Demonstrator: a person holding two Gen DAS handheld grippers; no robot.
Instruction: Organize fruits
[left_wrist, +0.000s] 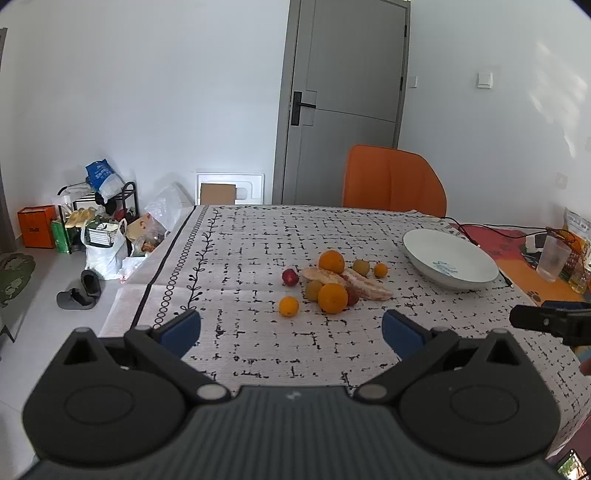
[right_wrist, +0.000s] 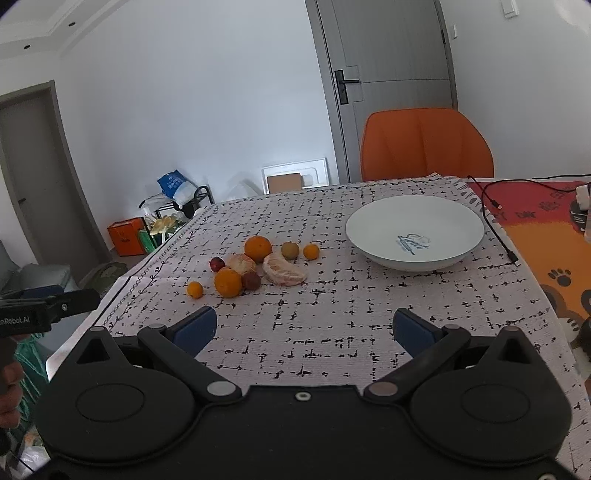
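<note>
Blue pads tip both sets of fingers, and both sets stand fully apart with nothing between them. Left gripper (left_wrist: 291, 330) and right gripper (right_wrist: 304, 326) hang above the near edge of the tabletop (right_wrist: 332, 332), tilted downward, each well short of the fruit.

Mid-field: the fruit lies in one loose cluster on the patterned cloth. Nearest is a small orange (left_wrist: 289, 306), apart from the rest; behind it a large orange (left_wrist: 332, 298) touches a dark red fruit (right_wrist: 251, 280) and a greenish fruit (left_wrist: 314, 290). Two peeled citrus pieces (left_wrist: 364, 284) lie across the middle. Further back sit a second large orange (left_wrist: 331, 261), a red fruit (left_wrist: 290, 277) at the left, another greenish fruit (left_wrist: 361, 267) and a small orange (left_wrist: 380, 270).

Beyond and to the right: an empty white bowl (right_wrist: 414, 206) — the likely destination — stands well apart from the cluster. A black cable (right_wrist: 495, 229) runs just beside its right rim.

Far field: an orange chair (left_wrist: 393, 181) and a grey door (left_wrist: 347, 103).

Risks, as judged:
- Round fruit touching its neighbours may roll when one piece is lifted, possibly off the left edge.
- Peeled pieces are soft — a hard squeeze could crush or split them.
- Fruit dropped from too high could bounce out of the shallow bowl.
- A reach past the bowl could snag the cable.
</note>
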